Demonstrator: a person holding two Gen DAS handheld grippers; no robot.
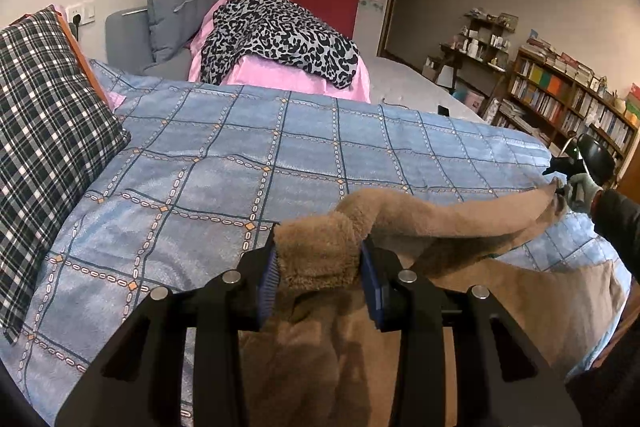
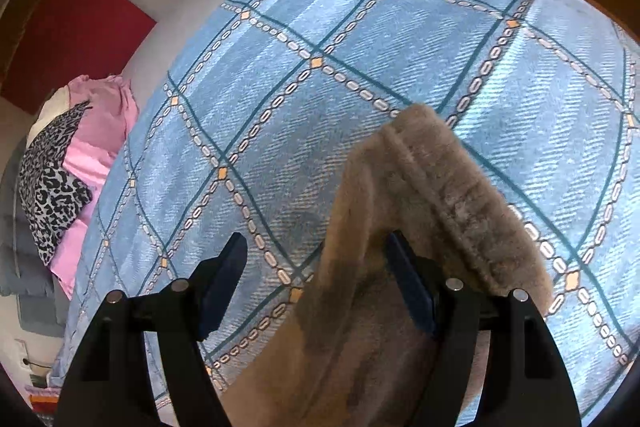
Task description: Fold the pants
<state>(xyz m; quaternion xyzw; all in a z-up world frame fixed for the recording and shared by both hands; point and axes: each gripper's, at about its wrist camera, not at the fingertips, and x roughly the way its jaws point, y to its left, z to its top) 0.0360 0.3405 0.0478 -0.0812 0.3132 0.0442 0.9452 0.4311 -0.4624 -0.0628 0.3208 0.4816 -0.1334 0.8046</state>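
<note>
Gripping a bunched edge of the tan fleece pants (image 1: 320,251) at lower centre of its own view, the left gripper (image 1: 318,279) had both pads pressed into the cloth. The right gripper (image 2: 320,283) stood wide, the pants (image 2: 420,211) draped over one finger, the other clear of the blue checked blanket (image 2: 304,39). Doing this step well probably meant keeping both ends level and taut before laying them down. Whether the right pads actually pinched anything was unclear; most of the garment was cut off below.

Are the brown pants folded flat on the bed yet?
No. The pants hang stretched above the blanket, one end bunched in the left hand-held gripper.
</note>
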